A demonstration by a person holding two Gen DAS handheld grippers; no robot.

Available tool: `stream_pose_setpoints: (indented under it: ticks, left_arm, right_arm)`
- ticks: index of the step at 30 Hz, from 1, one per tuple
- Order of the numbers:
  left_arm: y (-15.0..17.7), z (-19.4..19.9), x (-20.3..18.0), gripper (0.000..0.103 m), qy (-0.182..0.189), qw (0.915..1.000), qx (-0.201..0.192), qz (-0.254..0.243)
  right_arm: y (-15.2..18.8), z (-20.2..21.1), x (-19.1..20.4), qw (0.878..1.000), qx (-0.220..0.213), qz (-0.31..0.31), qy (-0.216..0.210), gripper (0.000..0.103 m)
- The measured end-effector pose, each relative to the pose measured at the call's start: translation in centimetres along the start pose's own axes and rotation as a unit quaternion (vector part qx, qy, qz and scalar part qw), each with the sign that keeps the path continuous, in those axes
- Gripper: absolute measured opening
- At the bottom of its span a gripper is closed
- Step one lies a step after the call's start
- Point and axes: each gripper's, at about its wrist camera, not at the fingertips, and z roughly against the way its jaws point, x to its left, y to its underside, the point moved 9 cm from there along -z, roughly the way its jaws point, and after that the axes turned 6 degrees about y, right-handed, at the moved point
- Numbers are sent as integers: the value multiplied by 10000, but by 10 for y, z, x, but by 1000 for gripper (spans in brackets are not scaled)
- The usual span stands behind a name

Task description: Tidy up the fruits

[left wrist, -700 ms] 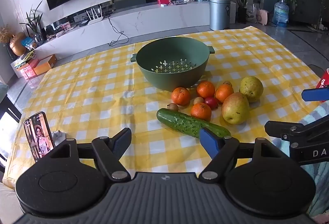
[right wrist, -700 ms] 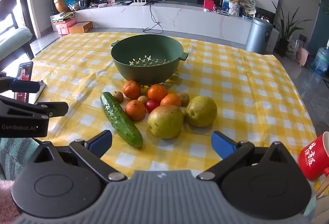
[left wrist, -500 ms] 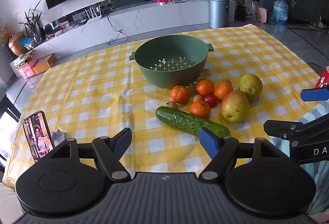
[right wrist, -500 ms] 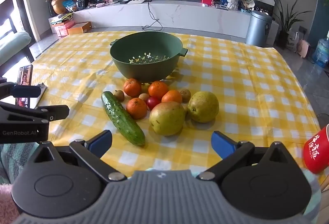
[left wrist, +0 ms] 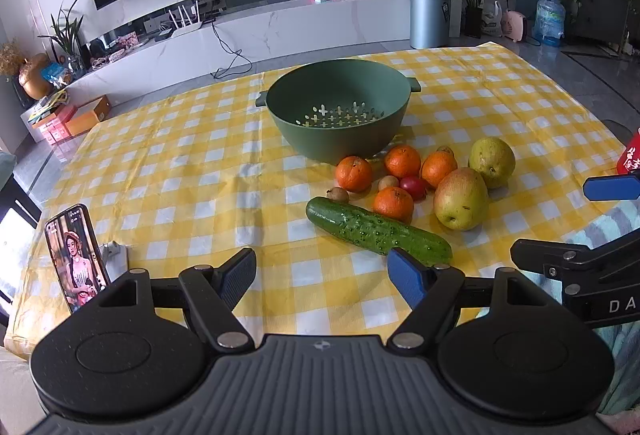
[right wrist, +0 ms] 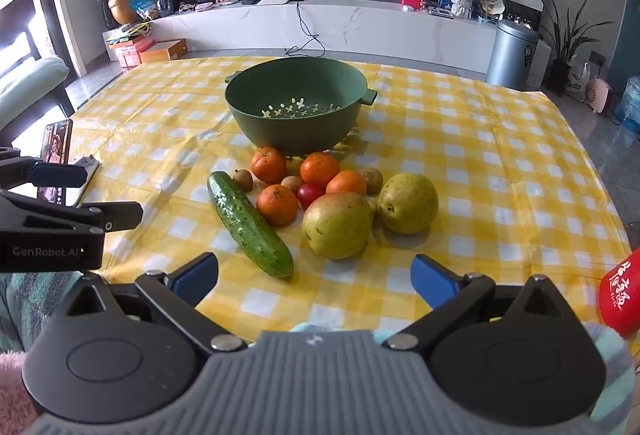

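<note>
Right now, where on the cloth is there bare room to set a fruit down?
Bare cloth lies between the phone and the green colander, and right of the colander past the yellow pear. Crowded: the fruit cluster from the cucumber up to the colander.

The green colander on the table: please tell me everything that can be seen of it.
The green colander is a deep round bowl, matte and plastic-looking, with a small flat handle on each side of the rim. Cross-shaped holes pierce its bottom. It stands upright and empty on the yellow checked tablecloth, behind the pile of fruit. The nearest oranges lie right at its base; whether they touch it cannot be told. Neither gripper is near it.
</note>
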Motion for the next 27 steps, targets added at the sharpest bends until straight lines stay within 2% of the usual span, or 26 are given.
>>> stream_pose_setpoints:
  ticks: [27]
  left_arm:
    - [5,0,6,88,-15,9999,84,104]
  right_arm:
    - [5,-6,5,9999,120,40,31,99]
